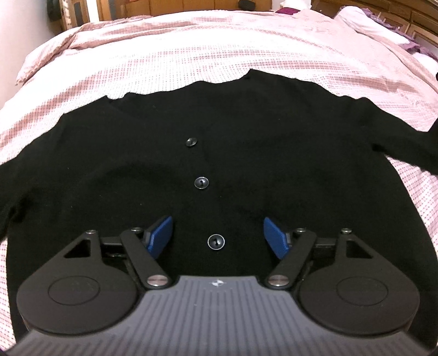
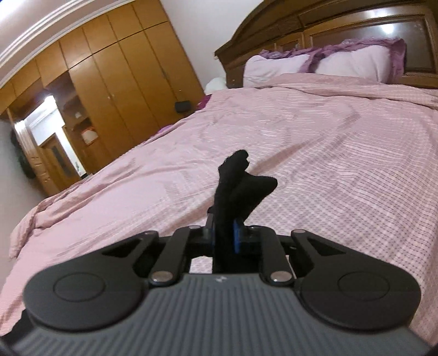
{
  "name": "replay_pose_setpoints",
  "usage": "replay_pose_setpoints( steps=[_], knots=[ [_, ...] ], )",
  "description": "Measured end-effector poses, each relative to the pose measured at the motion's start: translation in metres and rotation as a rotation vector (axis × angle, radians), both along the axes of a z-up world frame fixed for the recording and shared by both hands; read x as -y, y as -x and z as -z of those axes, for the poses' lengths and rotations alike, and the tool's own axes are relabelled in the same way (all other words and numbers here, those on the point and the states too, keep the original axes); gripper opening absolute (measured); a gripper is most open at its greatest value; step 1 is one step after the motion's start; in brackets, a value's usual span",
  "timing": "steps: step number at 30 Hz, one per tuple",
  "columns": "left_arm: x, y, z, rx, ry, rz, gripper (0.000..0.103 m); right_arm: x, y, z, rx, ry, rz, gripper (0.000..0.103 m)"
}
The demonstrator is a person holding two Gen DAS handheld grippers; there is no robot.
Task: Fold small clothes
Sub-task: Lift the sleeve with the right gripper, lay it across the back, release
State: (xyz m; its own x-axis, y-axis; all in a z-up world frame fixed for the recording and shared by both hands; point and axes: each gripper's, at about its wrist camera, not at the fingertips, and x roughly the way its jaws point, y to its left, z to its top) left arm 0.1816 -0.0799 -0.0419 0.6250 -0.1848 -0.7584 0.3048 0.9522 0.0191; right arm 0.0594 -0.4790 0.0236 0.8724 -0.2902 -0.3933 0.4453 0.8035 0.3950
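A black buttoned cardigan lies spread flat on the pink checked bedspread, button side up, three buttons in a row down its middle. My left gripper is open just above its near part, blue pads either side of the nearest button. One sleeve stretches up to the right edge. My right gripper is shut on a bunch of black fabric, the sleeve end, lifted above the bed.
The bedspread covers a wide bed. Pillows lean on the wooden headboard at the far end. A wooden wardrobe stands beyond the bed's far side.
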Motion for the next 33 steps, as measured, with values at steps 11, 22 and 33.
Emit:
replay_pose_setpoints(
  steps=[11, 22, 33],
  knots=[
    [-0.001, 0.002, 0.001, -0.003, 0.018, -0.024, 0.078, -0.064, -0.035, -0.051, 0.127, 0.012, -0.198, 0.014],
    [-0.006, 0.006, 0.001, 0.009, 0.039, -0.036, 0.078, -0.149, -0.1, -0.093, 0.193, -0.124, -0.575, 0.014],
    [-0.011, 0.009, 0.002, 0.025, 0.06, -0.025, 0.078, -0.234, -0.158, -0.055, 0.021, -0.188, -0.897, 0.017]
  ],
)
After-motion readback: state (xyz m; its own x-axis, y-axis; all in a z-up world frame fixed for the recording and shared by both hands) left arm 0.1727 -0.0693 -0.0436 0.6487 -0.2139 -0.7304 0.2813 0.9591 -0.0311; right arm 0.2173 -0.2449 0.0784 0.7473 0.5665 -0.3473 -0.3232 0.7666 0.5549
